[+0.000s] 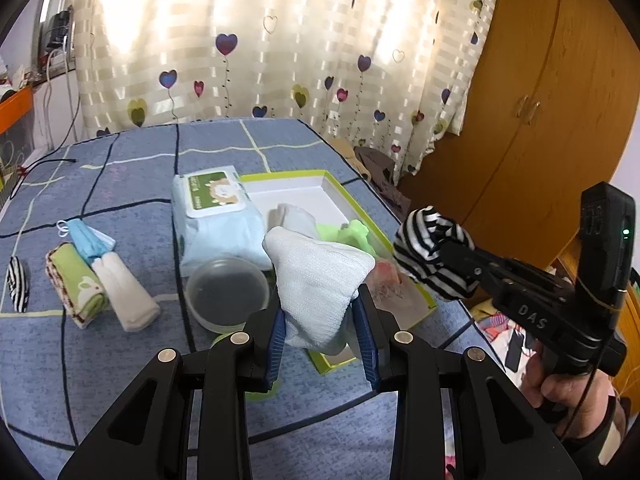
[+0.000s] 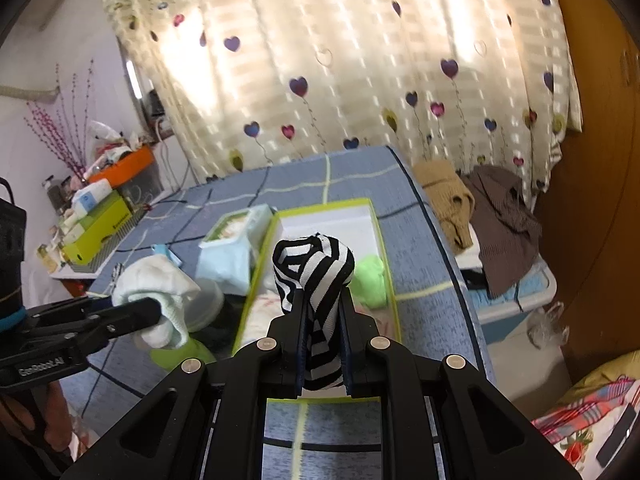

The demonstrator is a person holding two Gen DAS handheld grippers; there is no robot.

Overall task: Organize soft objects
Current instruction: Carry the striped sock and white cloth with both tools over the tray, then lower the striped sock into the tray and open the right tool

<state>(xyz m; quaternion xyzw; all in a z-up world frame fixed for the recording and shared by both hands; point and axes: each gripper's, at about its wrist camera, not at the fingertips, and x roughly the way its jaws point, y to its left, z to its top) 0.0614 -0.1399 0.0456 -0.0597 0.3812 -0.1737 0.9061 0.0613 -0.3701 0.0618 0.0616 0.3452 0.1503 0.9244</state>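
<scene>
Here the left gripper pinches a white sock above the green-rimmed box, while the right gripper clamps a striped sock at three o'clock of it; folded cloths lie at nine o'clock.

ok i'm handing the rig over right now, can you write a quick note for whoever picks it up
Left tongs: shut on a white rolled cloth, held in the air over the near end of the green-edged box.
Right tongs: shut on a black-and-white striped cloth, also held above the box.
Done: a light green cloth and a pale item already lie in the box.
Left: both held cloths likely go in next. On the blue bedspread, left of the wipes pack, remain a folded green cloth, a cream roll, a blue item and another striped piece.
</scene>
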